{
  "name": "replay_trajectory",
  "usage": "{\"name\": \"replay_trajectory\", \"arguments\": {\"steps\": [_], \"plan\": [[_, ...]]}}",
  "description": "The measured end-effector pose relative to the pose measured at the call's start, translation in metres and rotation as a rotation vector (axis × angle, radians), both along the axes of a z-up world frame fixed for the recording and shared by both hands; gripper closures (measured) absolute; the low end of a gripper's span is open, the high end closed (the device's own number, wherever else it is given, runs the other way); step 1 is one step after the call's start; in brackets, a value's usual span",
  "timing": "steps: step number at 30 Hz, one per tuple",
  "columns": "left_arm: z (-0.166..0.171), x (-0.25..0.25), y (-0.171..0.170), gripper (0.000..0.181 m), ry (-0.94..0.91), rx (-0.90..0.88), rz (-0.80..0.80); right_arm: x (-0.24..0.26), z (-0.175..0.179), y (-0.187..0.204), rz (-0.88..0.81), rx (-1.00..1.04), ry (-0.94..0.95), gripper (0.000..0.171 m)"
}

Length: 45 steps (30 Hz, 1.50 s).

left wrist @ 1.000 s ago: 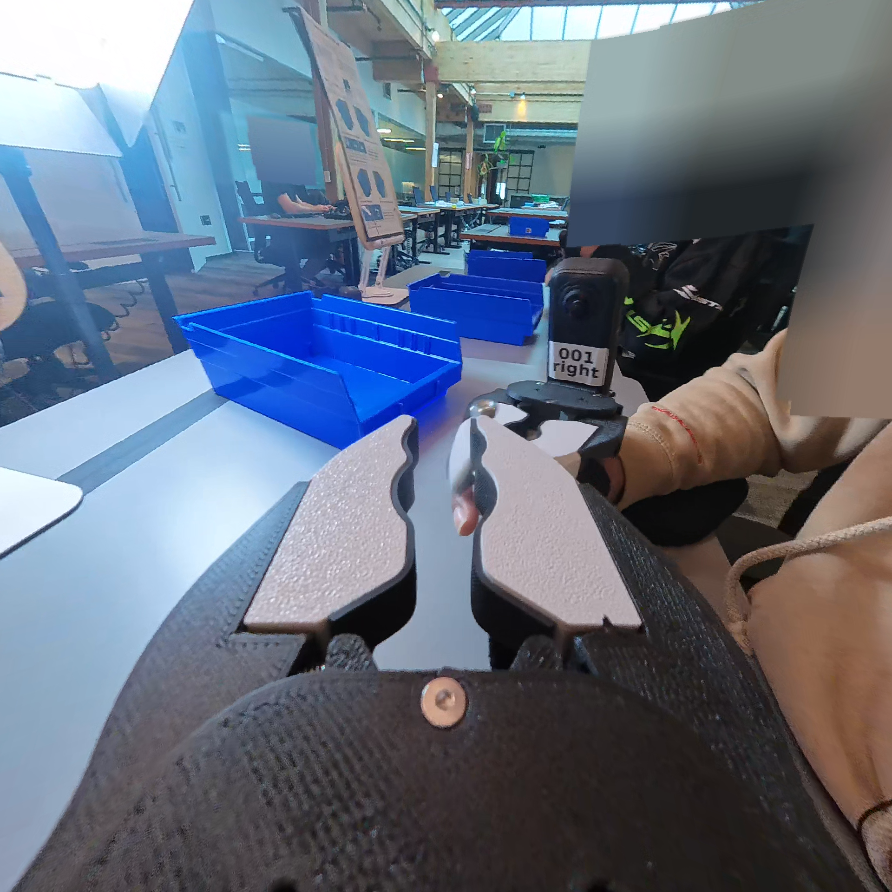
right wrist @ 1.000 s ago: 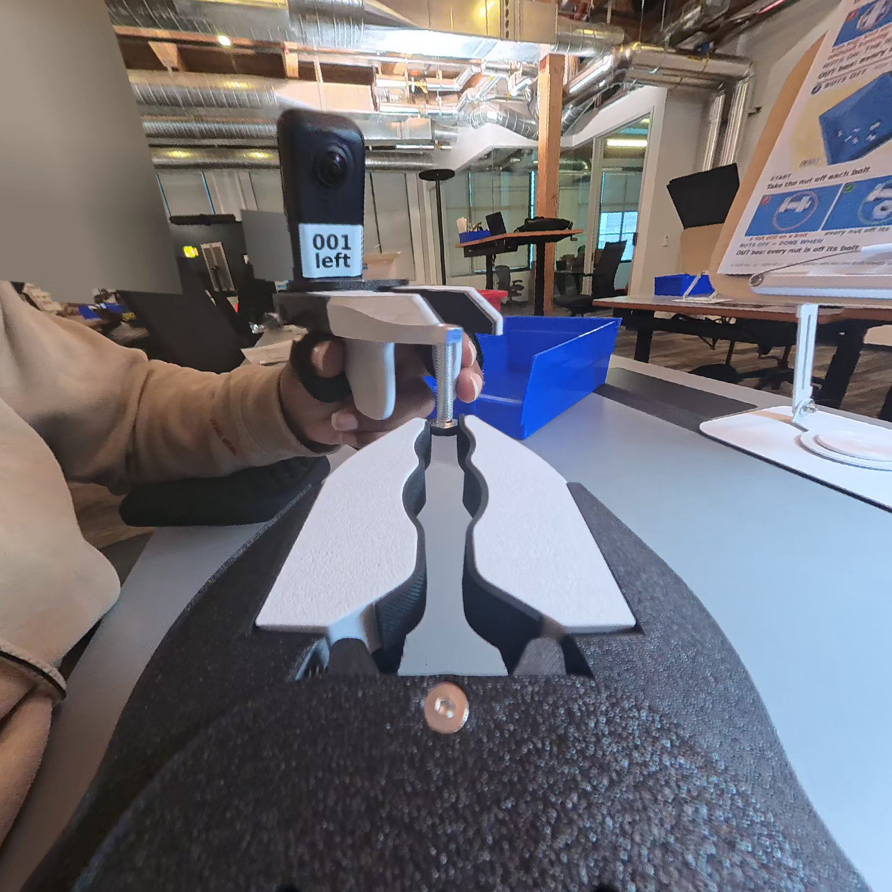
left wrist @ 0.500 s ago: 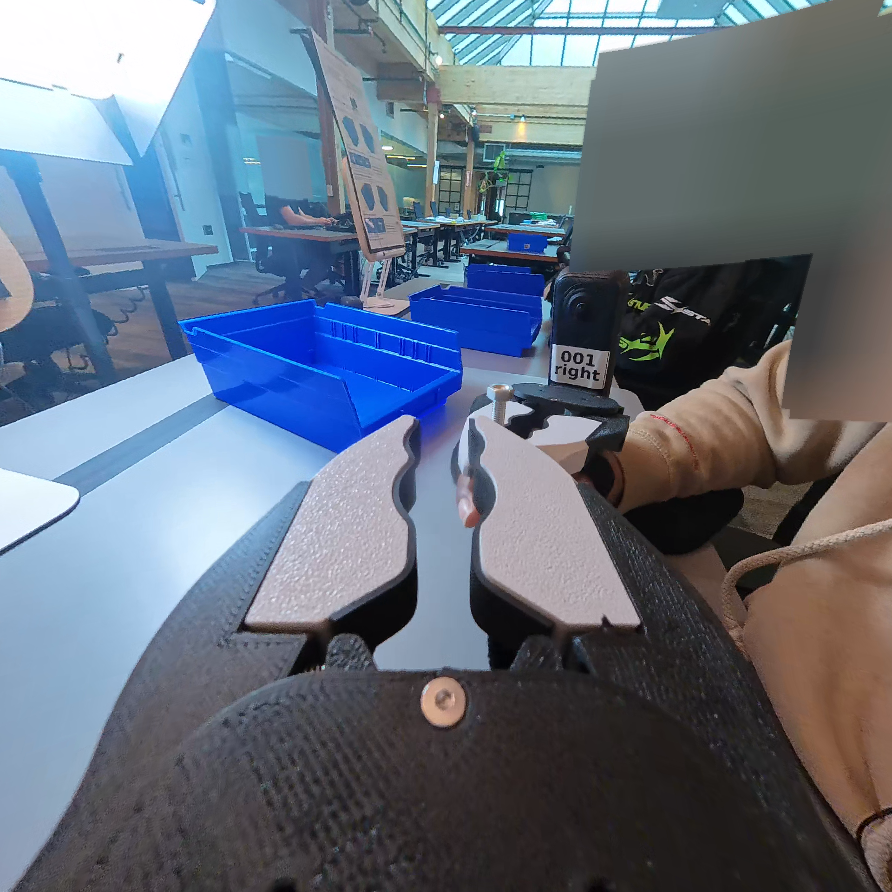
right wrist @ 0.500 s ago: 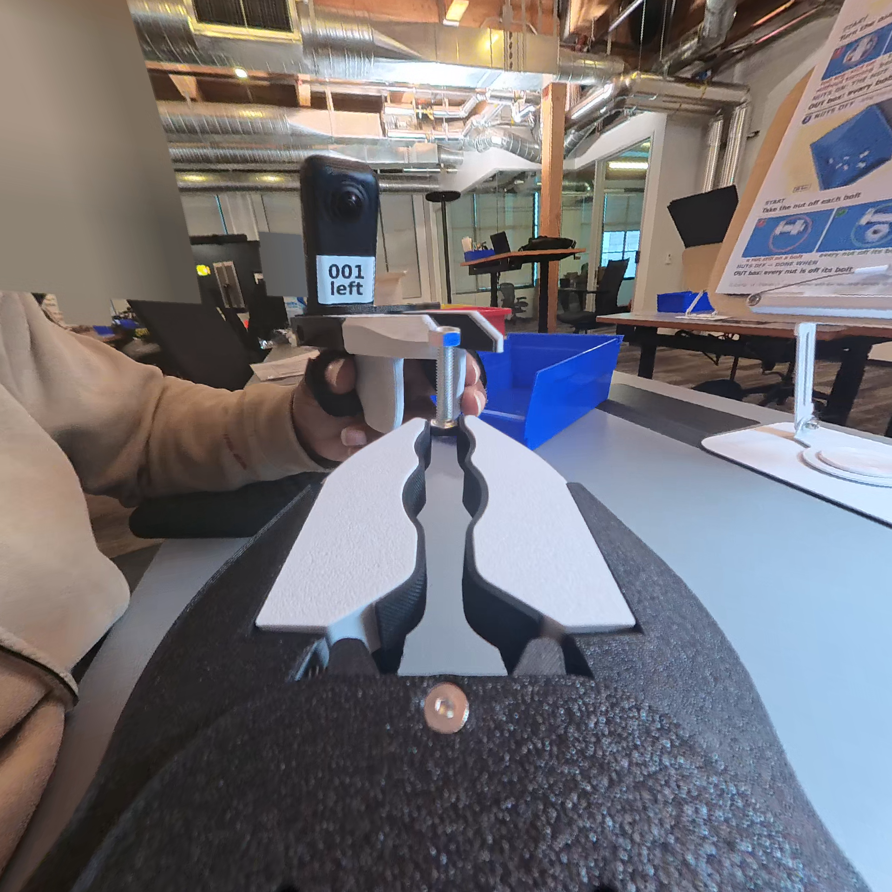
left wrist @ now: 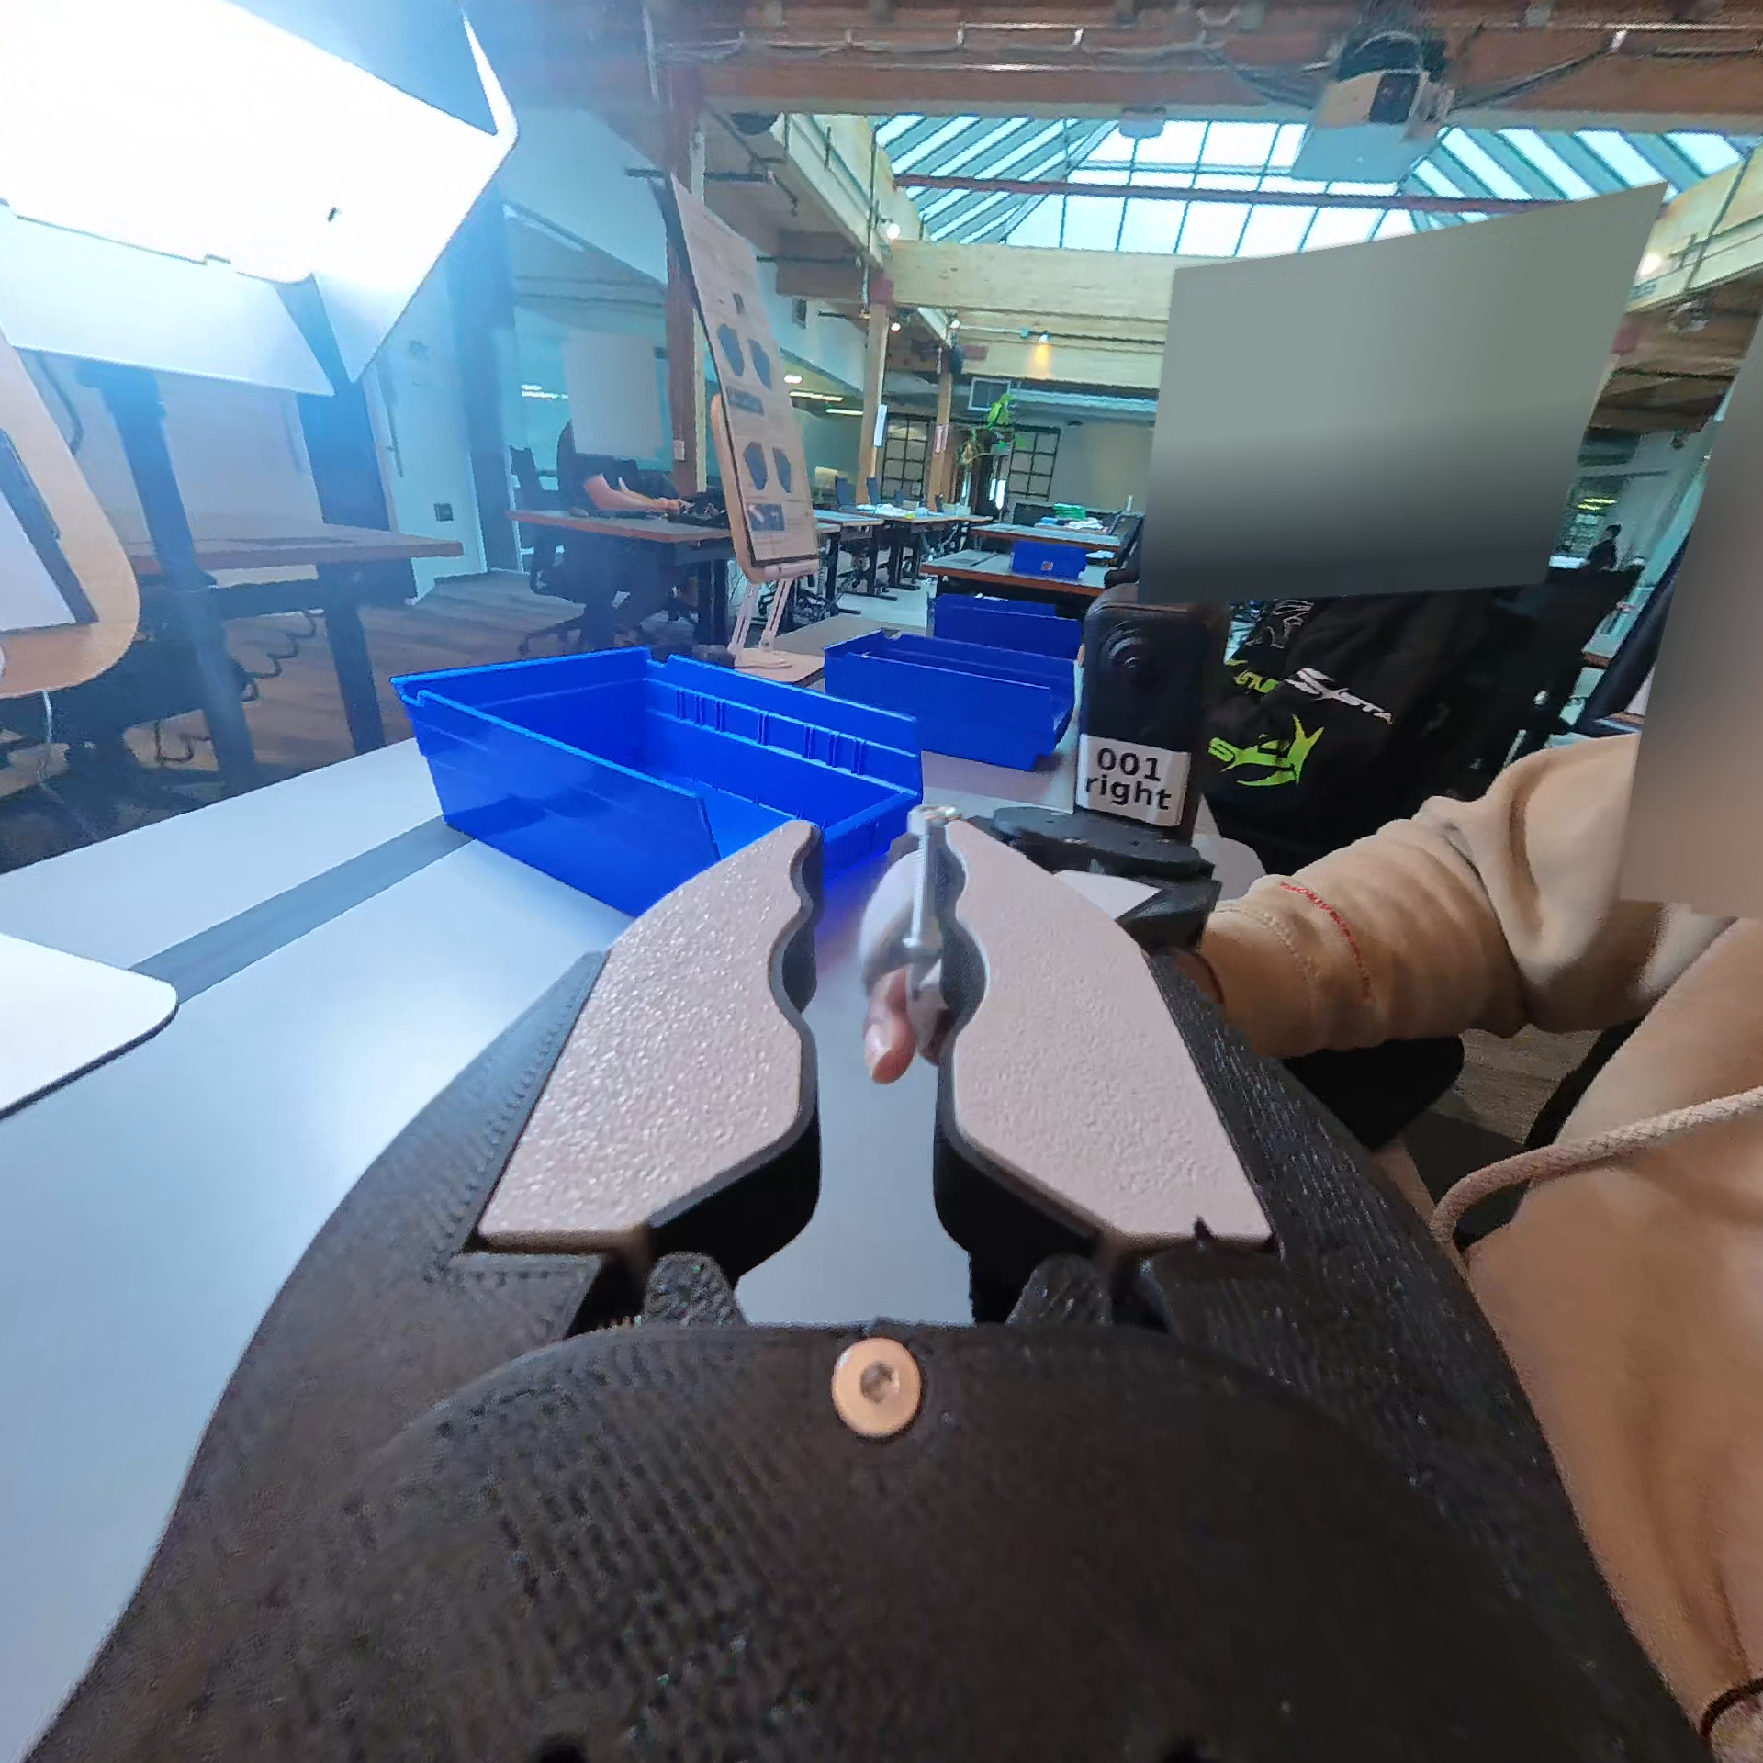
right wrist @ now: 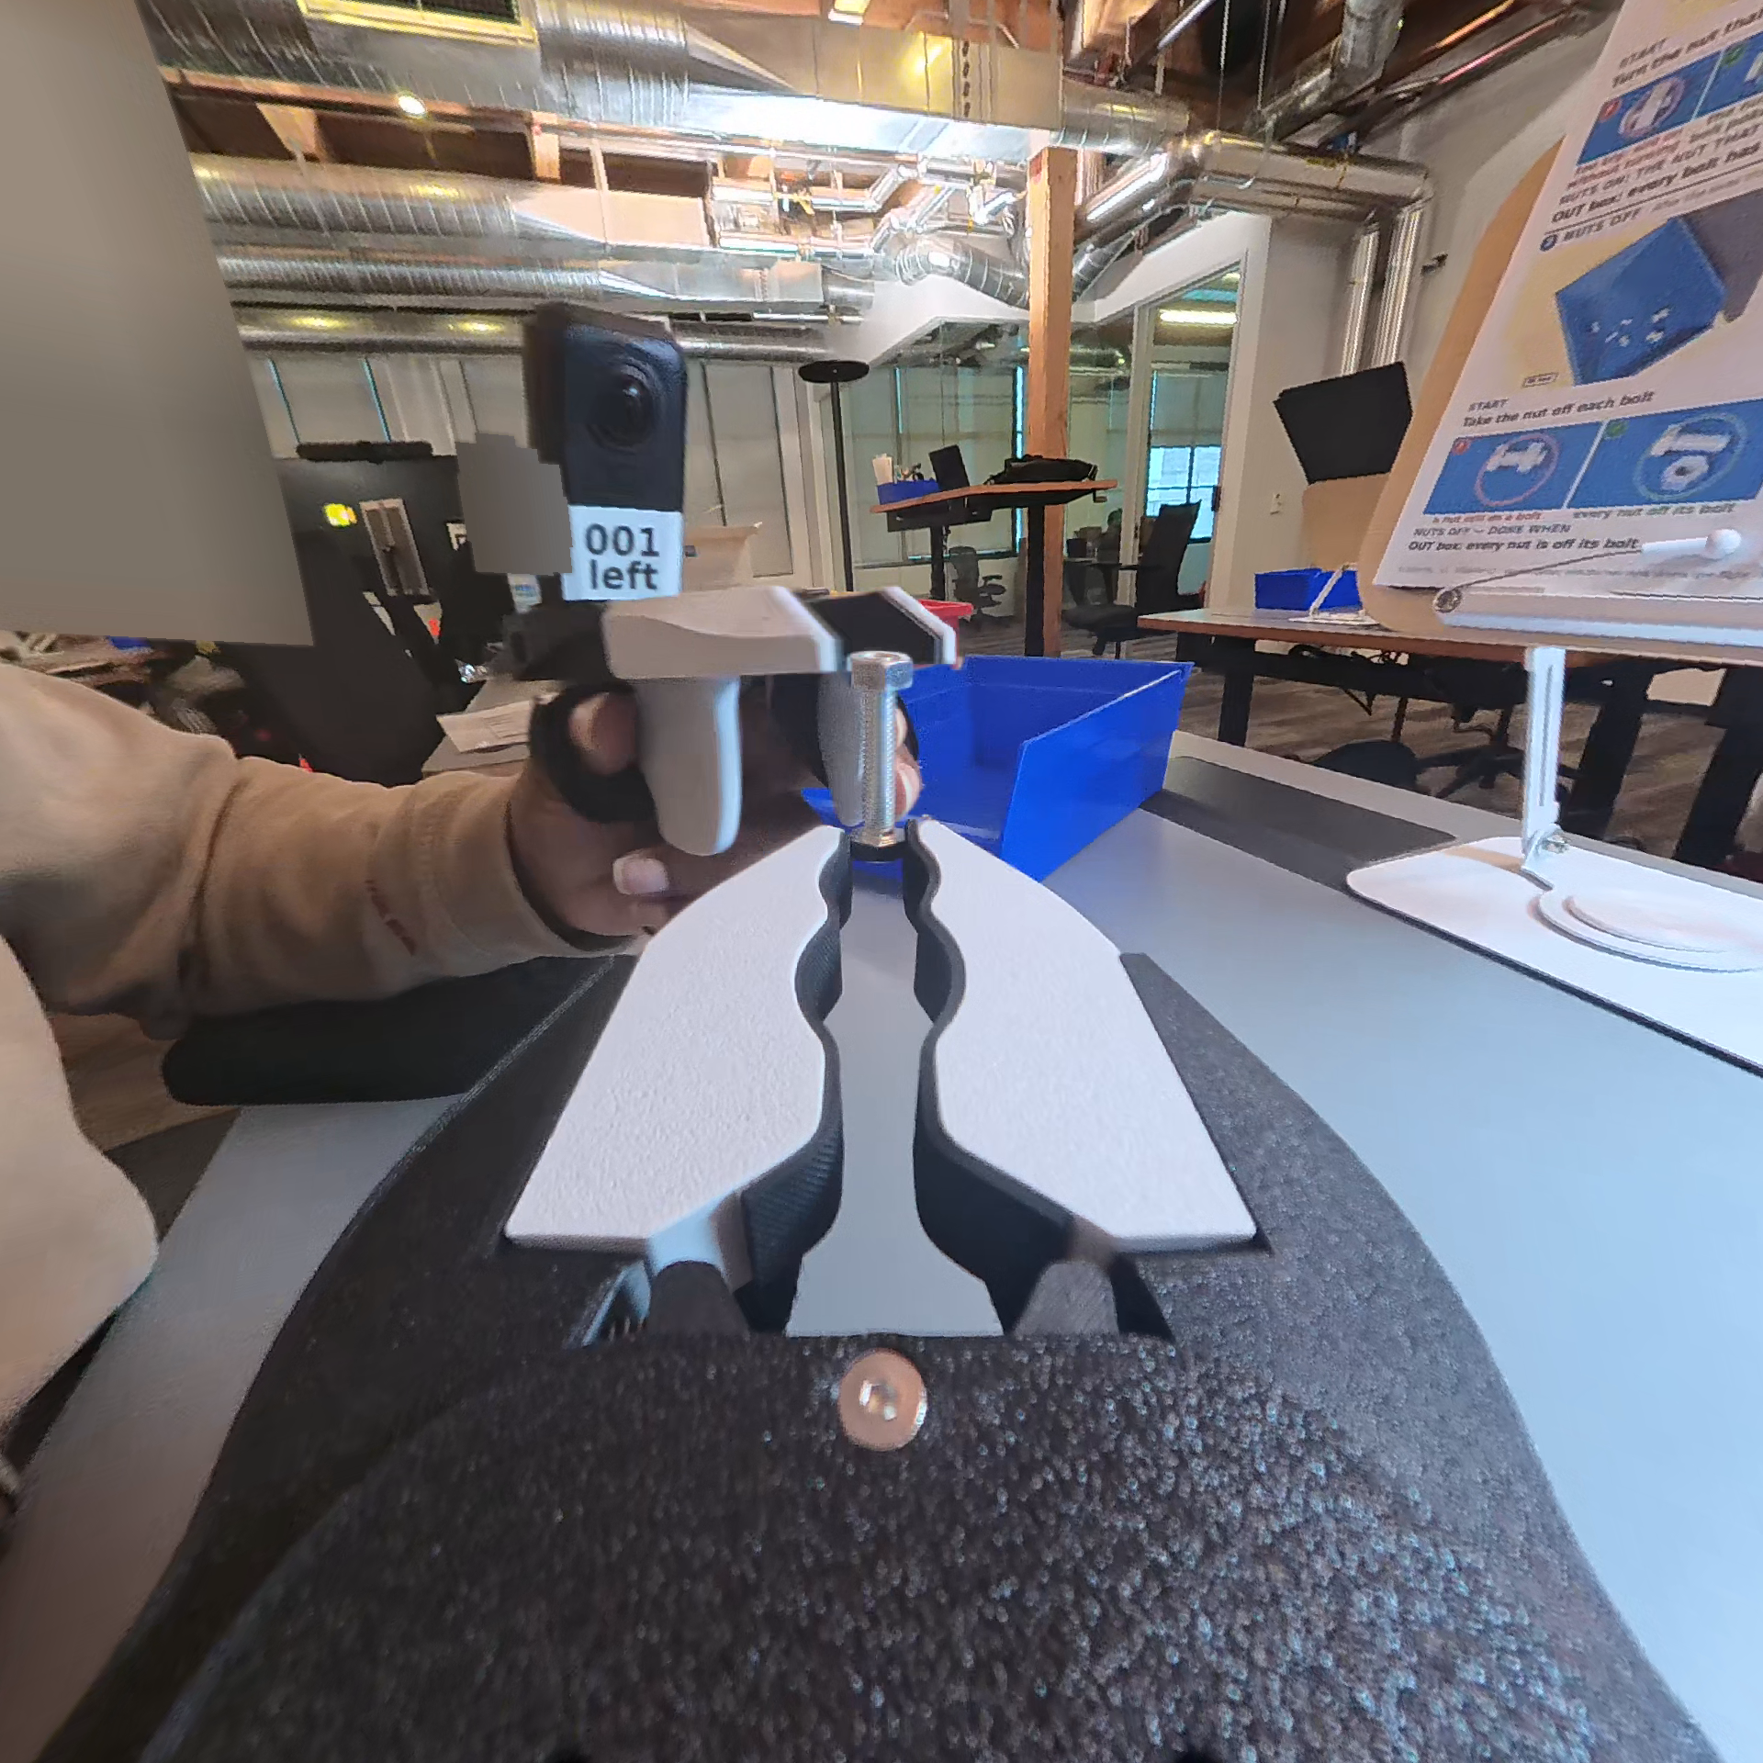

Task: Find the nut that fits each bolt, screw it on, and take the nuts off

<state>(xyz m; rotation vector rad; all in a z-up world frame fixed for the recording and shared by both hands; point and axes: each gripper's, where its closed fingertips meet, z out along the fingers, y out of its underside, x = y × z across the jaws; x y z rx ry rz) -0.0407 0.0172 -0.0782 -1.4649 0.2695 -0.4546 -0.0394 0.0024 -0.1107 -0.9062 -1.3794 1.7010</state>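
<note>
Right tongs [right wrist: 878, 844] pinch the lower end of a silver bolt [right wrist: 878, 744] between their fingertips, at what looks like a nut or collar on the shank, and the bolt stands upright with its socket head on top. Left tongs [left wrist: 878, 844] stand narrowly parted with nothing between their pads; in the left wrist view the bolt [left wrist: 923, 892] shows just beyond their right tip, slightly tilted, in front of the hand [left wrist: 892, 992] that grips the right tool. Seen from the right wrist view, the left tool with its camera [right wrist: 620, 429] hangs directly behind the bolt, its white handle wrapped by the other hand [right wrist: 591, 840], and whether it touches the bolt I cannot tell. A blue bin [left wrist: 658, 773] sits on the grey worktop [left wrist: 191, 1097] just past the bolt, its low open side turned toward the tongs. Farther behind the bin lie more blue bins [left wrist: 954, 692]. To the right of the bolt in the right wrist view, an instruction board [right wrist: 1603, 362] stands on a white stand [right wrist: 1545, 763] on the worktop. Both sleeves [left wrist: 1412, 916] are beige.
</note>
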Motion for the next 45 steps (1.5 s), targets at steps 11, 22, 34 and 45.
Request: {"name": "replay_trajectory", "arguments": {"steps": [11, 22, 34, 45], "plan": [[-0.002, -0.018, -0.004, 0.162, 0.011, 0.002, 0.051, -0.017, 0.003, -0.003, 0.008, -0.023, 0.015, 0.161], [-0.007, -0.003, -0.002, 0.17, 0.028, -0.021, -0.002, -0.014, 0.0, -0.009, 0.023, -0.004, 0.013, 0.161], [-0.013, 0.013, -0.004, 0.171, 0.161, -0.035, -0.045, -0.013, -0.01, -0.018, 0.029, 0.083, -0.02, 0.161], [-0.004, -0.006, -0.008, 0.169, 0.075, 0.007, -0.016, -0.007, -0.002, -0.012, 0.054, 0.024, 0.001, 0.162]]}}
